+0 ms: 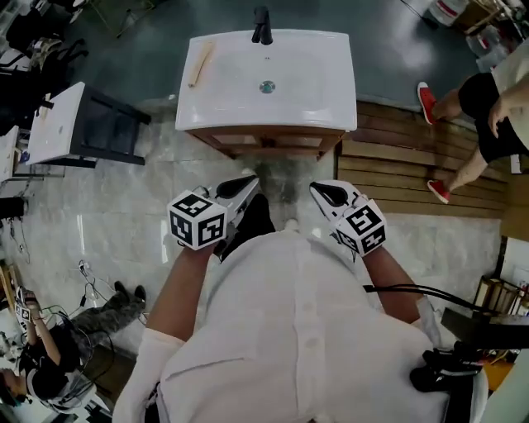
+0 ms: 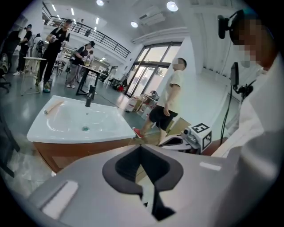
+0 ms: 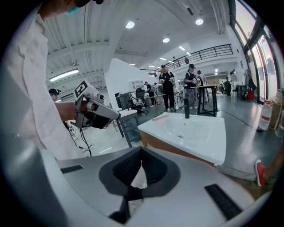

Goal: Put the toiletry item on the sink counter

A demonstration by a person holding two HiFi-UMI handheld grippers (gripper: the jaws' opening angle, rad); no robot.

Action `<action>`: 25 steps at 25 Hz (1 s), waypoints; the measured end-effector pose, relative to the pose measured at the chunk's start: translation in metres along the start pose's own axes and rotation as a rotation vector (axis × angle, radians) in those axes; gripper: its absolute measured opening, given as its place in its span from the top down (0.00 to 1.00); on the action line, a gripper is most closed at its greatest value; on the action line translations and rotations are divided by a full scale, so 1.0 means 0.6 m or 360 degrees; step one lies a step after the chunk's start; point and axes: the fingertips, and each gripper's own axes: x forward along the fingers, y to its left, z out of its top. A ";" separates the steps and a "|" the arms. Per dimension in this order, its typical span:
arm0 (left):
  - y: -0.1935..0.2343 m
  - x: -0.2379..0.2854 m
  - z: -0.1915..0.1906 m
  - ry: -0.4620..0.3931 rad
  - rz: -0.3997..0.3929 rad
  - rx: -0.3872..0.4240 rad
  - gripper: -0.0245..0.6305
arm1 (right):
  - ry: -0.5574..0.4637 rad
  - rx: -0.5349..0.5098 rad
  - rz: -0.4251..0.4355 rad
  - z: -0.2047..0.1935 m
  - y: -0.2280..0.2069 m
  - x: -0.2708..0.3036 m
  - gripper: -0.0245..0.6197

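A white sink counter on a wooden cabinet stands ahead of me, also in the left gripper view and the right gripper view. A tan, stick-like toiletry item lies on the counter's left rim, apart from both grippers; the gripper views show this item too. My left gripper is held close to my body, short of the cabinet, jaws shut with nothing between them. My right gripper is beside it, also shut and empty.
A black faucet rises at the counter's far edge. A white table stands at the left. A person in red shoes stands at the right by a wooden floor panel. Another person sits at the lower left.
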 end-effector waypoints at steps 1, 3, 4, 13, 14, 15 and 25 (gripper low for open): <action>-0.018 -0.007 -0.008 0.0008 -0.0021 0.0028 0.96 | 0.0011 -0.0016 0.0014 -0.004 0.011 0.000 0.95; -0.045 -0.018 -0.023 0.0020 -0.0044 0.0072 0.96 | 0.0020 -0.0040 0.0035 -0.009 0.029 0.001 0.95; -0.054 -0.022 -0.030 0.0025 -0.0052 0.0084 0.96 | 0.0015 -0.0047 0.0041 -0.010 0.037 0.001 0.95; -0.115 -0.036 -0.063 0.0037 -0.0220 0.0125 0.96 | -0.0002 -0.0110 0.0015 0.009 0.100 -0.006 0.95; -0.119 -0.045 -0.064 0.0037 -0.0235 0.0134 0.96 | -0.0002 -0.0109 0.0018 0.013 0.112 -0.002 0.95; -0.122 -0.057 -0.065 0.0036 -0.0243 0.0139 0.96 | -0.0002 -0.0111 0.0026 0.017 0.125 0.002 0.95; -0.079 -0.140 -0.091 0.0036 -0.0217 0.0100 0.96 | 0.0004 -0.0136 0.0061 0.045 0.205 0.055 0.95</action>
